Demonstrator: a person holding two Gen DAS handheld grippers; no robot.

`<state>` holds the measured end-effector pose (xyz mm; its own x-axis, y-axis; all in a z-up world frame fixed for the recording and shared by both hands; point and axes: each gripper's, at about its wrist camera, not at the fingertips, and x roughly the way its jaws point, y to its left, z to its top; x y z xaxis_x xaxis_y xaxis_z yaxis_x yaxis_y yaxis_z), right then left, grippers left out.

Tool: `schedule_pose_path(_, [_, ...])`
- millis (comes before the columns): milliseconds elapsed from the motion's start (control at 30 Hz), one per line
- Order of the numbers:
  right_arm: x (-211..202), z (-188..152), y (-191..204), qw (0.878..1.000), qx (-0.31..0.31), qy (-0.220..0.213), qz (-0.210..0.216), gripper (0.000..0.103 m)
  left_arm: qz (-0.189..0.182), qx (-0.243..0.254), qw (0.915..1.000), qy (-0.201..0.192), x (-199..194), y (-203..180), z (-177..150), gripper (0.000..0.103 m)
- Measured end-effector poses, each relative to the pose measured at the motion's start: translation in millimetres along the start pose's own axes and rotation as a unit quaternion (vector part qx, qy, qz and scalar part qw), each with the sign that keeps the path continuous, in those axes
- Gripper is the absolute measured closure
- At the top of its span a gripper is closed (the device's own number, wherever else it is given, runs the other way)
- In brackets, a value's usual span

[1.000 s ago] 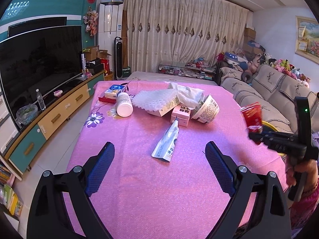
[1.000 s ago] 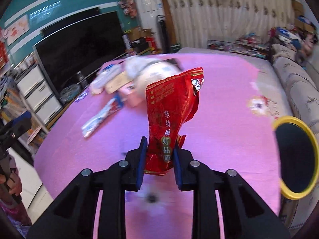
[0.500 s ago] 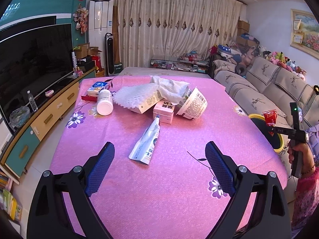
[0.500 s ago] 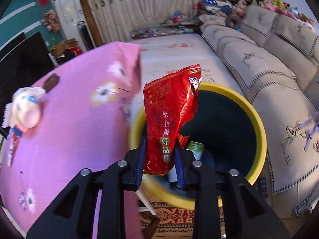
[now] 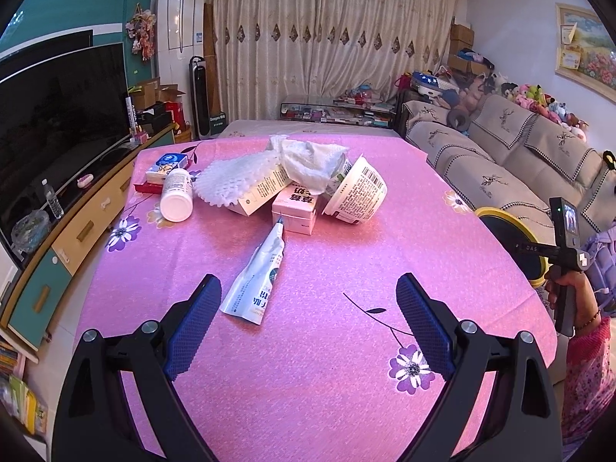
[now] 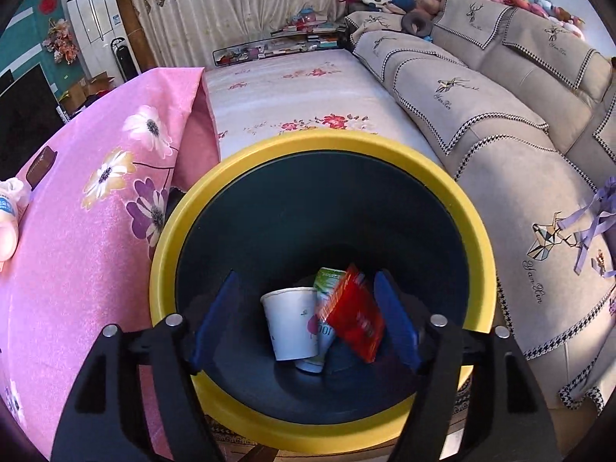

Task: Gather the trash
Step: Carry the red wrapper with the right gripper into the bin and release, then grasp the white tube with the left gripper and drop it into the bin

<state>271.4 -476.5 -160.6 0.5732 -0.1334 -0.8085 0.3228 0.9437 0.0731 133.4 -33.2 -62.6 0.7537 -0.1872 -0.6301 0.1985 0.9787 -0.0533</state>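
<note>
My right gripper [image 6: 308,319] is open over the yellow-rimmed dark bin [image 6: 184,208]. The red snack bag [image 6: 356,317] is loose between its fingers, down inside the bin beside a white paper cup [image 6: 288,323] and a green carton [image 6: 327,281]. My left gripper [image 5: 308,319] is open and empty above the pink tablecloth [image 5: 327,385]. Ahead of it lie a squeezed white tube [image 5: 258,281], a pink box [image 5: 294,208], a tipped paper tub [image 5: 356,196], a white bottle [image 5: 176,194], white foam wrap [image 5: 231,181] and crumpled tissue [image 5: 308,161]. The bin [image 5: 508,227] also shows at the table's right edge.
A grey sofa [image 6: 481,115] runs along the right, close behind the bin. A TV [image 5: 50,115] on a low cabinet [image 5: 77,231] stands left of the table. A blue-white packet [image 5: 167,163] lies at the table's far left corner. A hand holds the right gripper's handle [image 5: 566,269].
My right gripper swung from the table to above the bin, opened and let go of the red snack bag, which now sits in the bin. The left gripper stayed open over the table.
</note>
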Motion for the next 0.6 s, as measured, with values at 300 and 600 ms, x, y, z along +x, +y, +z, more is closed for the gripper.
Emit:
schedule_pose_path(300, [-41,-13,15,0.999,-0.006,-0.038,0.017,0.029,-0.007,0.007,0.9996,0.026,29,4,-3,0.012])
schedule_pose_path(600, [-73,-27,26,0.997,0.001,-0.059,0.042,0.027,-0.001,0.016,0.9975,0.069,79,23,4,0.012])
